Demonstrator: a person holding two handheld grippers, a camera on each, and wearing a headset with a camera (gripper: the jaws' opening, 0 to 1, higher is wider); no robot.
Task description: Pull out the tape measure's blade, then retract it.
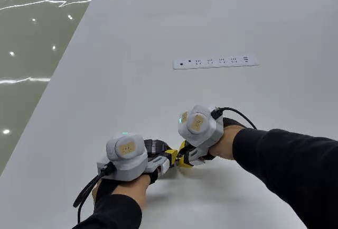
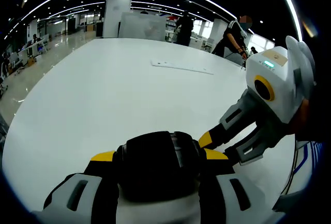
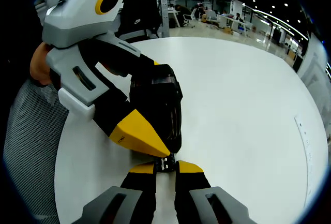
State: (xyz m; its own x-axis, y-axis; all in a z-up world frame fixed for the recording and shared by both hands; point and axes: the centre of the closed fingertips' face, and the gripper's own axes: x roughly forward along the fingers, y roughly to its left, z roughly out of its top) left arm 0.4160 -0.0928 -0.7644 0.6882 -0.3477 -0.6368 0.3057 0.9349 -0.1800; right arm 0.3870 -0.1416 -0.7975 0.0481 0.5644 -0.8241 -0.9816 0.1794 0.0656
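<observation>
The black tape measure [image 2: 158, 168] sits low on the white surface [image 1: 132, 54], near the person's edge, grasped across its body by the left gripper [image 2: 158, 157], a yellow-tipped jaw on each side. At its mouth the blade tip [image 3: 165, 163] (barely out of the case) is pinched between the right gripper's [image 3: 165, 167] clenched jaws, so the two grippers nearly touch. A white power strip [image 1: 216, 61] lies well apart, farther back.
</observation>
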